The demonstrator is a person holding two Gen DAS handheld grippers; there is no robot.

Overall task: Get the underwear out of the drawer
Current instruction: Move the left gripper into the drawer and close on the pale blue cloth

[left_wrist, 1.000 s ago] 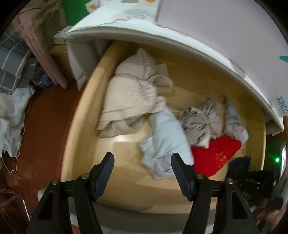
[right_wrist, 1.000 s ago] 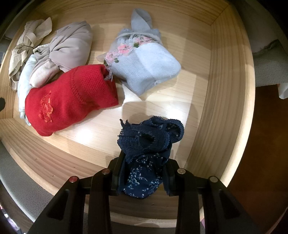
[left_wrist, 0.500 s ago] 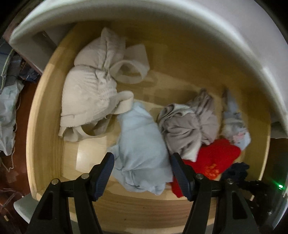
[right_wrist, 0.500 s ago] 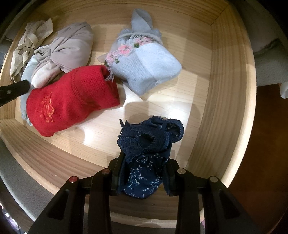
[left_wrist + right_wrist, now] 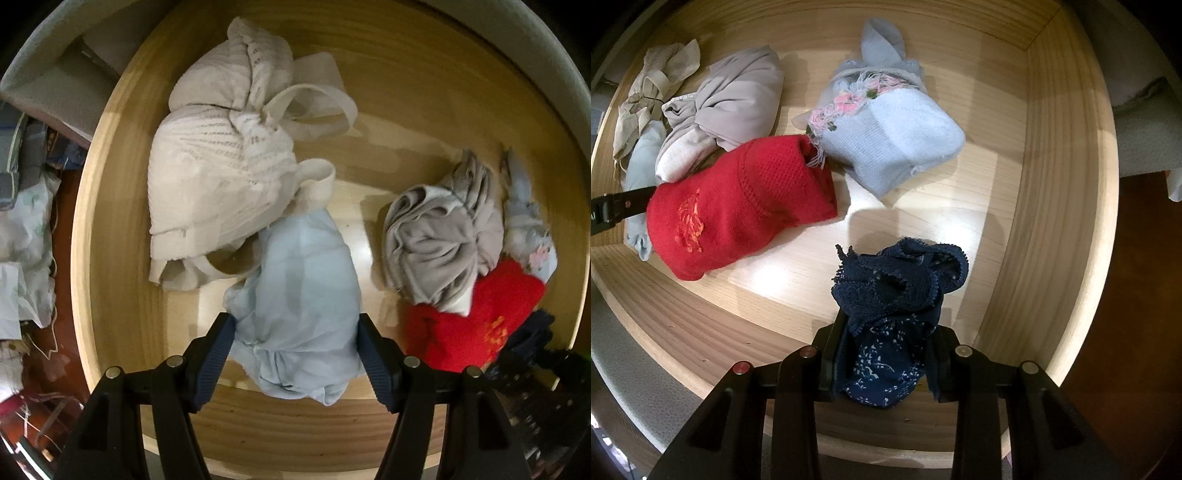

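Note:
A wooden drawer [image 5: 122, 295] holds several folded garments. My left gripper [image 5: 295, 328] is open, its fingers on either side of a pale blue underwear [image 5: 303, 295]. Beyond it lie a cream knitted garment [image 5: 218, 173], a grey bundle [image 5: 439, 240] and a red piece [image 5: 469, 332]. My right gripper [image 5: 886, 347] is shut on a navy lace underwear [image 5: 890, 317] near the drawer's front right corner. In the right wrist view the red piece [image 5: 738, 206], a light blue knit with pink flowers [image 5: 886, 136] and the grey bundle [image 5: 727, 110] lie on the drawer floor [image 5: 960, 192].
The drawer's right wall [image 5: 1063, 184] stands close to the right gripper. Outside the drawer to the left, clothes [image 5: 26, 229] lie on a dark red-brown floor. The left gripper's finger [image 5: 617, 206] shows at the left edge of the right wrist view.
My left gripper has moved down into the drawer until its open fingers straddle the pale blue underwear. The right gripper has held still, shut on the navy underwear.

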